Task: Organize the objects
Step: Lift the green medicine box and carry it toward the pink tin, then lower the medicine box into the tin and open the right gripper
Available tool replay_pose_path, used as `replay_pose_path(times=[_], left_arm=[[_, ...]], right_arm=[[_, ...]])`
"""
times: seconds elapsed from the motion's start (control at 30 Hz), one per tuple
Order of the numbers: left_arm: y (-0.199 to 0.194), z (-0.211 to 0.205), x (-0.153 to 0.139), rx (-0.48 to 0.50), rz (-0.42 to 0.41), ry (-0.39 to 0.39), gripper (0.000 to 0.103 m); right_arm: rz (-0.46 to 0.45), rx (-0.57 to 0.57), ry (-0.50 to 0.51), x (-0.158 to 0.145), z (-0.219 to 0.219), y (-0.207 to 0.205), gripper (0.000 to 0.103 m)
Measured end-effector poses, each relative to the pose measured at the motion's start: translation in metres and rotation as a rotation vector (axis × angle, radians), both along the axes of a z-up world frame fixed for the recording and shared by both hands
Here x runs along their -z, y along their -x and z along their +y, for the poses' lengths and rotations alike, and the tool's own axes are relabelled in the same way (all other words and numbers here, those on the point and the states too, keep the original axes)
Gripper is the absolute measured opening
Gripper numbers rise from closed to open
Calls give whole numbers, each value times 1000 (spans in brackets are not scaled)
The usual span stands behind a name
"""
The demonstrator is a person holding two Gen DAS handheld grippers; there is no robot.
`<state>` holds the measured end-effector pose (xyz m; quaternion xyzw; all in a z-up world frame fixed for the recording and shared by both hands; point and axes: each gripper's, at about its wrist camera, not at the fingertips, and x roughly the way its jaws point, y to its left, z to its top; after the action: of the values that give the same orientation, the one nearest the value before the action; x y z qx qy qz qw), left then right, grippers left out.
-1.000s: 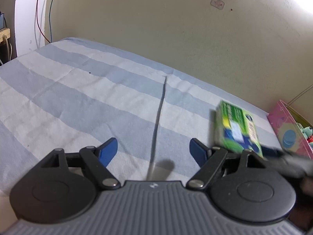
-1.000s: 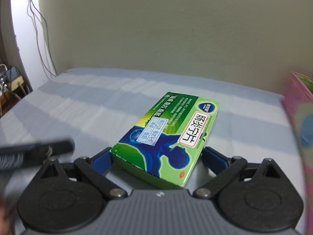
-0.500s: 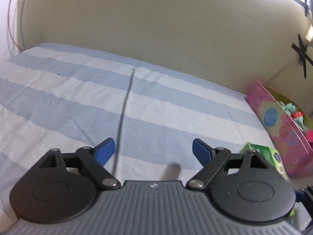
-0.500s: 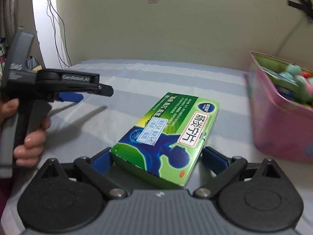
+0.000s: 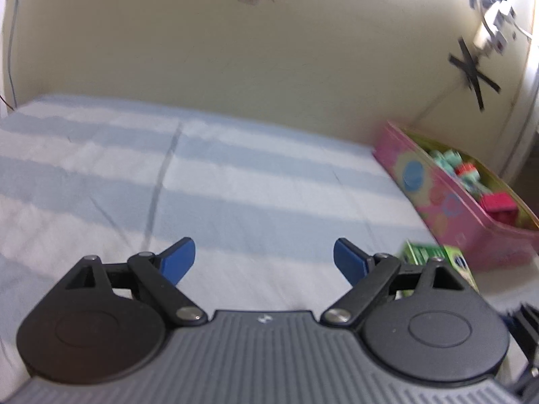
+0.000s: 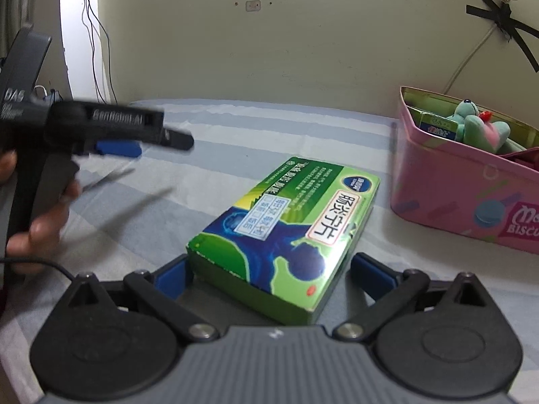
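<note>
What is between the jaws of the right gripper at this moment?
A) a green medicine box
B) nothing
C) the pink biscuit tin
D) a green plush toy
A: in the right wrist view the green medicine box sits between the blue pads of the right gripper, above the striped sheet, while the pink biscuit tin stands apart to the right with the plush toy inside it.

Black tape crosses [image 6: 505,17] and thin hanging wires [image 6: 91,27] mark the cream wall [image 6: 303,50] behind.
</note>
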<state>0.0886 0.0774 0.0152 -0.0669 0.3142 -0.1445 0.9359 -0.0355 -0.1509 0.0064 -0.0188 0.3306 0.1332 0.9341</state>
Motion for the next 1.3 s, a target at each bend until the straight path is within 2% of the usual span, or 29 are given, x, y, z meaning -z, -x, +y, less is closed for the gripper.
replay_pose_path(times=[0.1, 0.2, 0.43, 0.5, 0.57, 0.63, 0.67, 0.7, 0.8, 0.9, 1.0, 1.13, 1.3], left_arm=[[5, -2, 4, -13, 57, 18, 91], [7, -1, 2, 0, 96, 77, 90], [15, -37, -1, 195, 191, 135, 85], [12, -49, 0, 257, 230, 167, 77], [11, -65, 3, 308, 261, 150, 70], [15, -77, 1, 324, 232, 106, 68], [13, -80, 1, 344, 249, 128, 63], [12, -83, -1, 342, 257, 133, 63], [18, -89, -16, 354, 217, 111, 63], [24, -103, -44, 392, 132, 85, 64], [16, -131, -68, 420, 77, 49, 67], [14, -173, -96, 456, -17, -8, 67], [-3, -226, -111, 507, -87, -29, 69]], right_arm=[[-3, -5, -11, -1, -3, 2, 103], [-6, -9, -24, 1, -4, 4, 103], [-8, -16, -52, 7, -5, -2, 102], [-13, -18, -58, 6, -6, -1, 100], [-17, -34, -66, 6, -6, 0, 99], [-18, -44, -71, 6, -7, 0, 98], [-21, -46, -82, 6, -8, 0, 98], [-30, -38, -95, 5, -11, 1, 98], [-88, -24, -141, -1, -21, 8, 98], [-208, -11, -108, -17, -30, 15, 98], [-277, 20, -107, -34, -48, 9, 96], [-319, 70, -161, -58, -87, -3, 96], [-379, 148, -111, -68, -125, -34, 96]])
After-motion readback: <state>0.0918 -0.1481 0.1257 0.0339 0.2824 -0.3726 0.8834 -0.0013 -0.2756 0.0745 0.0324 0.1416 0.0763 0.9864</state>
